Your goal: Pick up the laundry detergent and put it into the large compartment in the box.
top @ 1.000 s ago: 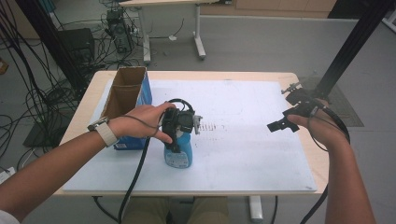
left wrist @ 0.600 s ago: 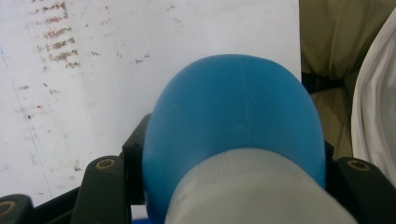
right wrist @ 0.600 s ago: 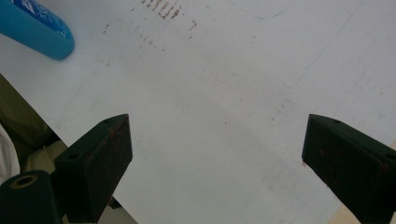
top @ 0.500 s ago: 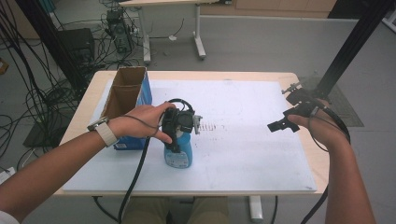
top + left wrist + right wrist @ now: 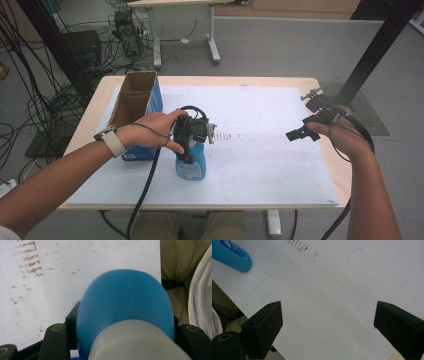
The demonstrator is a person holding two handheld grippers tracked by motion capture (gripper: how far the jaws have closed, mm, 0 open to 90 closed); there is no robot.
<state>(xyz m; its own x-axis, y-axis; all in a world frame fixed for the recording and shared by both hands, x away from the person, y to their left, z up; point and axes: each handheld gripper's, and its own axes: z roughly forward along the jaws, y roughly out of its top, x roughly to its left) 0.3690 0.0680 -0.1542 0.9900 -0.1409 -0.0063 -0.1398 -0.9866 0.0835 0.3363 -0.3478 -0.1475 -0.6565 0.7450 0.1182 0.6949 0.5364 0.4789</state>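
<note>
The left gripper [image 5: 192,134] is being clamped from above around the top of the one blue bottle [image 5: 190,165], which is being kept upright near the front edge of the worktop [image 5: 280,165], just beside the single open cardboard box [image 5: 134,107] at the left edge, probably so that it can be lifted without tipping. The right gripper [image 5: 306,131] is being held spread wide and empty over the right edge, well apart, seemingly kept clear.
</note>
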